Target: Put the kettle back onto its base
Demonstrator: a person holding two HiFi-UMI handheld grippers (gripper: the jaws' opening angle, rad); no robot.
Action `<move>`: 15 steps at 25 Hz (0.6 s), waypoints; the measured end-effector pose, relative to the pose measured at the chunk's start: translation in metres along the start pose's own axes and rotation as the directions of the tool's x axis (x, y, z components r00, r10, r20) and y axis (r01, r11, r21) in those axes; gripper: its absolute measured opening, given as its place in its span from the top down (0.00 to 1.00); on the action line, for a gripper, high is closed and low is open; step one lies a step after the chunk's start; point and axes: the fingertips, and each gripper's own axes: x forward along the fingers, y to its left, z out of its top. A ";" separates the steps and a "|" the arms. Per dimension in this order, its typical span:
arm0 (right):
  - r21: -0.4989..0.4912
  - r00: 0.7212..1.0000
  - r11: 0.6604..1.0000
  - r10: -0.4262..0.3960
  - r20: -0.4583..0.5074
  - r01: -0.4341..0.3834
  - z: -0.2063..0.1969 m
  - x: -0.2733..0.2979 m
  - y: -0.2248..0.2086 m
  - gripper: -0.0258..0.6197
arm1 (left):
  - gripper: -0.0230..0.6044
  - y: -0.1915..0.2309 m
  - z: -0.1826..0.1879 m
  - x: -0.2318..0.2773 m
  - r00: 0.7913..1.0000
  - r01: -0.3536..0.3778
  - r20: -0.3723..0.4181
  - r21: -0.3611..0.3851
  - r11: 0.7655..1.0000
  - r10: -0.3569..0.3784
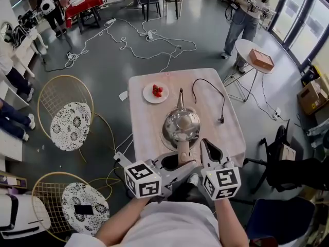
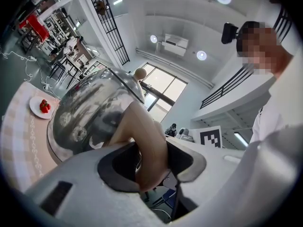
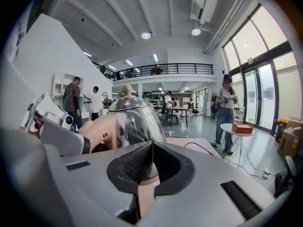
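Note:
A steel gooseneck kettle [image 1: 181, 122] with a wooden knob is over the near half of the pale table [image 1: 144, 122], its spout pointing away from me. A darker round rim shows under its body; I cannot tell whether the kettle rests on it. My left gripper [image 1: 180, 161] is shut on the kettle's tan handle [image 2: 147, 141], which fills the gap between the jaws. In the left gripper view the kettle body [image 2: 90, 112] bulges just ahead. My right gripper [image 1: 206, 144] hovers beside the handle on its right, jaws shut with nothing between them [image 3: 150, 150]. The kettle [image 3: 135, 117] sits to its left.
A white plate of strawberries [image 1: 156, 92] lies at the table's far left. A black cord ends in a plug [image 1: 221, 119] right of the kettle. Wire chairs [image 1: 67, 117] stand at left, a round side table with a box [image 1: 259, 59] and a standing person [image 1: 244, 14] at far right.

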 end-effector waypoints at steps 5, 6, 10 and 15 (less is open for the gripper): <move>-0.001 1.000 1.000 0.005 0.008 -0.005 0.001 0.012 -0.011 0.95 | 0.70 0.014 0.001 0.010 1.000 -0.011 -0.001 0.003 1.000 0.011; -0.002 1.000 1.000 0.009 0.010 -0.009 0.001 0.015 -0.014 0.95 | 0.70 0.017 0.002 0.013 1.000 -0.015 0.001 0.002 1.000 0.015; -0.008 0.999 0.999 0.033 0.013 -0.033 0.003 0.027 -0.030 0.95 | 0.70 0.030 0.005 0.029 0.999 -0.034 0.009 -0.003 0.999 0.034; -0.015 0.998 0.997 0.071 0.003 -0.070 0.006 0.044 -0.056 0.95 | 0.70 0.046 0.010 0.056 0.998 -0.057 0.024 -0.024 0.998 0.057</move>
